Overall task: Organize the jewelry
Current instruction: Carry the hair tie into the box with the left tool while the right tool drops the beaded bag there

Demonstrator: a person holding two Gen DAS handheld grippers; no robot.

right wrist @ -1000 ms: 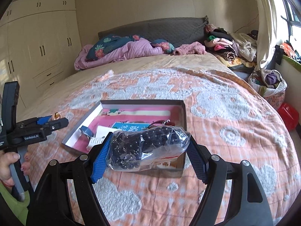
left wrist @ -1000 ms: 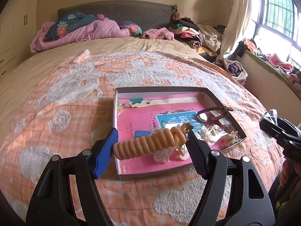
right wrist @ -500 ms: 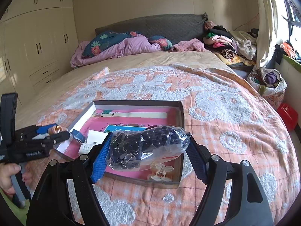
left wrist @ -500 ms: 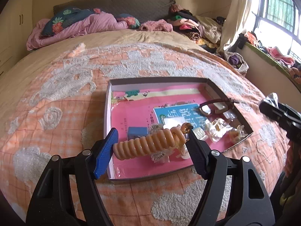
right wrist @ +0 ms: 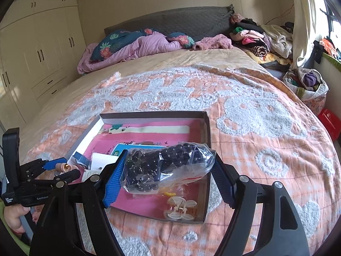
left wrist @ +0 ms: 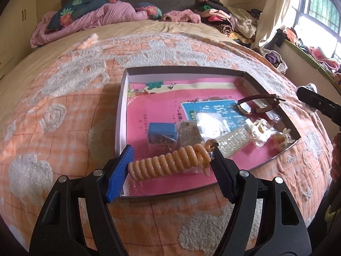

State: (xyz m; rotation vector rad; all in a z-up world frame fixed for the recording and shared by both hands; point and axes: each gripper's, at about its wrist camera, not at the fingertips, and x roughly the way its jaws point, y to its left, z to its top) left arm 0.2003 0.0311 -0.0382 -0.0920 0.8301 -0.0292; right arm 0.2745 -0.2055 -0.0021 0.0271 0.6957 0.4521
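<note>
Both grippers have advanced over the tray (left wrist: 122, 106) since the earlier frame. We see the left gripper (left wrist: 171, 166) clamped endwise on a springy peach coil bracelet (left wrist: 168, 166), and the right gripper (right wrist: 168, 170) clamped on a slippery bag of black beads (right wrist: 166, 164); grip mid-body, lightly

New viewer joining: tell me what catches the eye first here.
The left gripper clamps a peach coiled bracelet over the near edge of the shallow box. The right gripper clamps a clear bag of dark beads above the same box on the orange bedspread.
</note>
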